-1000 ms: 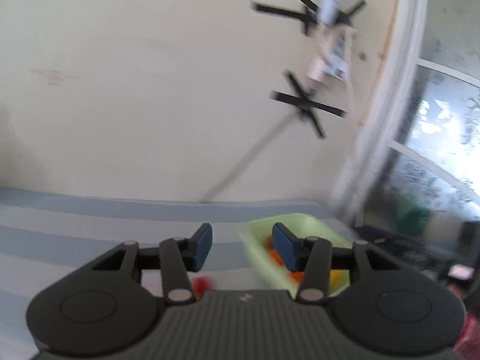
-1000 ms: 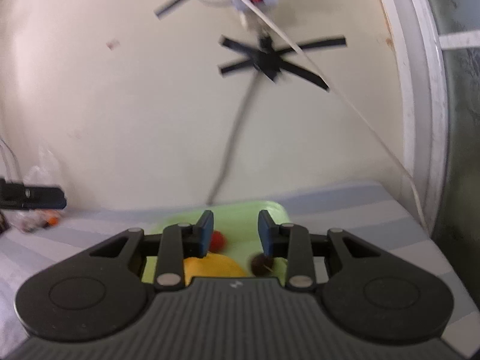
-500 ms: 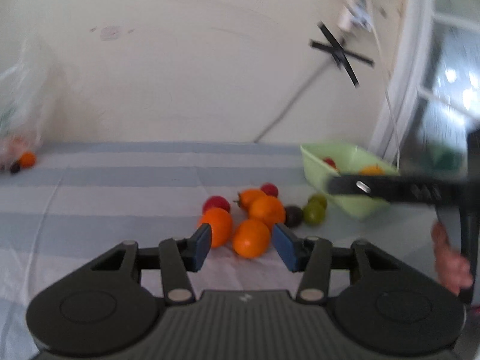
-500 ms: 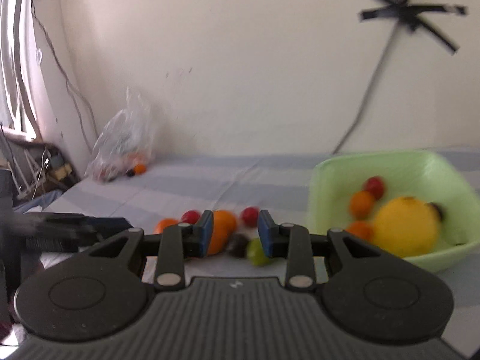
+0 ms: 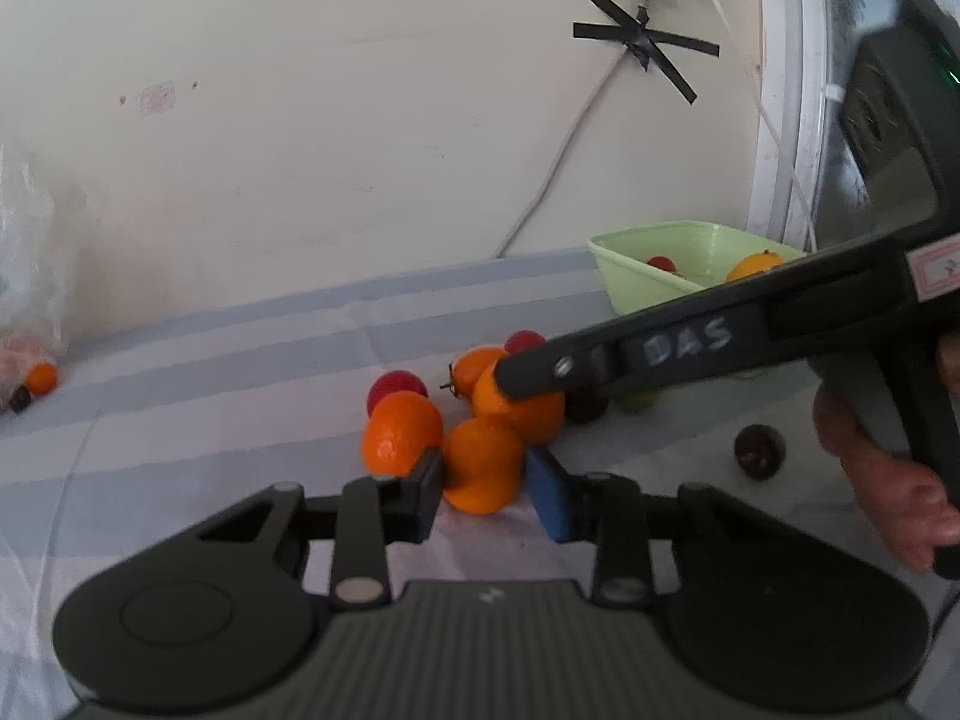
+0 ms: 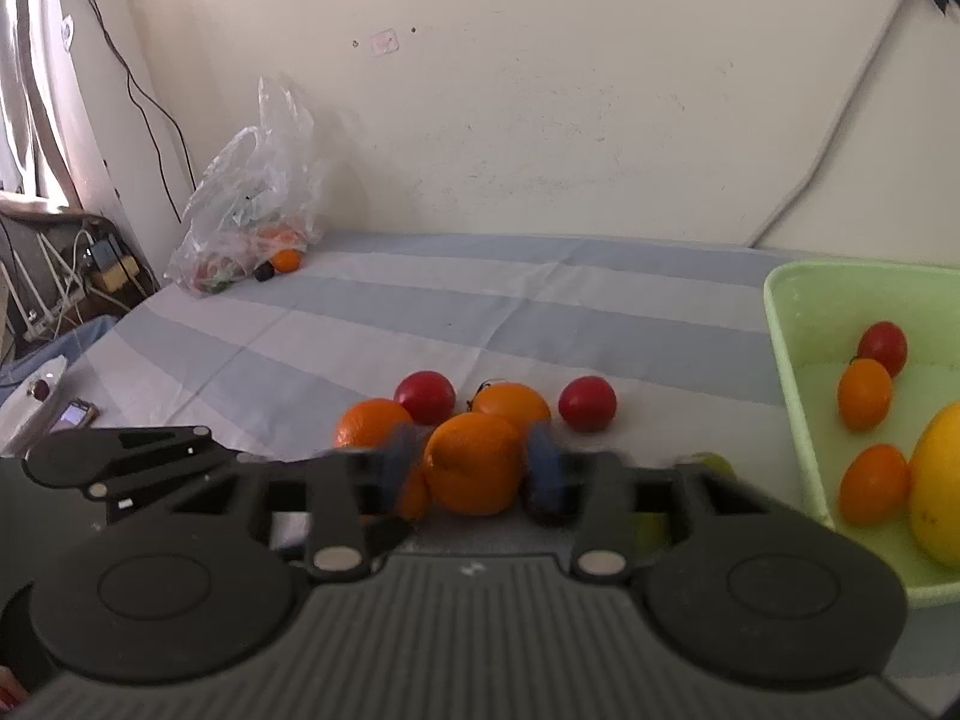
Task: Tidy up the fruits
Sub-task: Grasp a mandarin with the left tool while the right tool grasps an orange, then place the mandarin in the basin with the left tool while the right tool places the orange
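Several oranges and red fruits lie in a pile on the striped cloth. My left gripper (image 5: 483,495) is closing, and its blue pads stand against the sides of the nearest orange (image 5: 480,468). My right gripper (image 6: 474,471) is also closing, its blurred pads pressing a second orange (image 6: 474,462). In the left wrist view that gripper reaches in from the right over the same orange (image 5: 528,414). The green tub (image 6: 792,360), seen too in the left wrist view (image 5: 636,276), holds a red fruit, small oranges and a big yellow fruit (image 6: 939,480).
A dark plum (image 5: 759,450) lies alone near a person's hand (image 5: 888,480). A plastic bag (image 6: 252,222) with fruit leans on the wall at the back left. A phone (image 6: 75,414) lies at the cloth's left edge. A cable runs down the wall.
Both grippers swung away from the wall and tub and came down at the fruit pile. The left jaws narrowed around an orange. The right gripper now has an orange between its pads.
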Demonstrator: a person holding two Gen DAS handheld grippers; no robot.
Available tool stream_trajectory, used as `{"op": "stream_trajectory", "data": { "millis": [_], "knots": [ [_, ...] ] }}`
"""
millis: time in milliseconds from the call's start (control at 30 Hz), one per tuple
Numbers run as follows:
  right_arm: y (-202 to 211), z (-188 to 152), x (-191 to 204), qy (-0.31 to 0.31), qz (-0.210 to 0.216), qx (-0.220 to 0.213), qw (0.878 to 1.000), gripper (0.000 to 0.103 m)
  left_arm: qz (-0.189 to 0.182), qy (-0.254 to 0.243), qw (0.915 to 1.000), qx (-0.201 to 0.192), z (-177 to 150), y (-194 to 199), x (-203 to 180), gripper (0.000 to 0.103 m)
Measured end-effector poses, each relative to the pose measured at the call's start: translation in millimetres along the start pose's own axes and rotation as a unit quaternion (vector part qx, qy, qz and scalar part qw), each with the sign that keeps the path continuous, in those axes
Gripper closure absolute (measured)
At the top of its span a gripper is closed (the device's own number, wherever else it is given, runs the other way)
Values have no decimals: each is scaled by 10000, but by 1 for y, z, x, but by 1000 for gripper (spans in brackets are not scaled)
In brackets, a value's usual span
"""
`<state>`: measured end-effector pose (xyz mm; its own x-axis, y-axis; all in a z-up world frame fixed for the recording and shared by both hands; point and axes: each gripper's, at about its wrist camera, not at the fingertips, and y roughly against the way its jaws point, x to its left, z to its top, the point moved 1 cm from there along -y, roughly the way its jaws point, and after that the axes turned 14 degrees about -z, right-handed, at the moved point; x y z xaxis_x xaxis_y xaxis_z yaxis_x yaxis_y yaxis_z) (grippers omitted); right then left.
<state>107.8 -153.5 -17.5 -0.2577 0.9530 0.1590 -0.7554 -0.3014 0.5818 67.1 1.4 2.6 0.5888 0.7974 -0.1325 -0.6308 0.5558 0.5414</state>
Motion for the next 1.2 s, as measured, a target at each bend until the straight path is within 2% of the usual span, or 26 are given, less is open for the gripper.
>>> {"op": "stream_trajectory", "data": {
  "millis": [67, 167, 233, 333, 400, 467, 500, 667, 700, 733, 767, 800, 867, 967, 1100, 1200],
  "knots": [
    [12, -1, -2, -26, 59, -123, 9999, 100, -142, -7, 9998, -102, -3, 13, -3, 73],
    [34, -7, -2, 29, 115, -299, 9995, 100, -328, -154, 9992, -180, -11, 32, -13, 73],
    [43, -13, 0, 132, 162, -290, 9994, 97, -394, -123, 9991, -98, -17, 38, -15, 73],
    [43, -12, 4, 272, 1, -391, 9989, 93, -434, 81, 9990, -40, -26, 43, -11, 72],
    [37, -7, 6, 315, -38, -426, 9986, 80, -418, 251, 9988, -99, -27, 48, -7, 72],
    [28, -2, 12, 405, -49, -457, 9981, 55, -386, 375, 9984, -176, -25, 52, -2, 72],
    [23, -1, 17, 505, -112, -488, 9975, 48, -393, 423, 9981, -212, -26, 55, 0, 72],
    [-8, -7, 41, 1261, -506, -340, 9901, 49, -362, 581, 9974, -212, -31, 59, 9, 72],
    [-13, -9, 42, 1343, -558, -271, 9890, 51, -390, 613, 9971, -206, -30, 57, 9, 72],
    [-13, -11, 43, 1415, -709, -337, 9868, 61, -391, 620, 9971, -213, -29, 56, 9, 71],
    [-9, -12, 44, 1456, -723, -402, 9859, 61, -373, 606, 9972, -221, -28, 55, 8, 71],
    [-3, -12, 41, 1385, -671, -469, 9870, 61, -385, 568, 9974, -213, -28, 54, 7, 71],
    [20, -12, 34, 1233, -625, -726, 9877, 61, -453, 484, 9976, -213, -26, 51, 4, 60],
    [60, -20, 17, 1013, -826, -1087, 9854, 61, -434, 290, 9985, -166, -24, 44, -2, 55],
    [96, -43, -13, 512, -753, -884, 9919, 61, -291, 261, 9992, -41, -25, 33, -2, 54],
    [111, -60, -29, 59, -571, -599, 9966, 61, -330, 457, 9984, 20, -27, 31, 5, 61]
  ]
}}
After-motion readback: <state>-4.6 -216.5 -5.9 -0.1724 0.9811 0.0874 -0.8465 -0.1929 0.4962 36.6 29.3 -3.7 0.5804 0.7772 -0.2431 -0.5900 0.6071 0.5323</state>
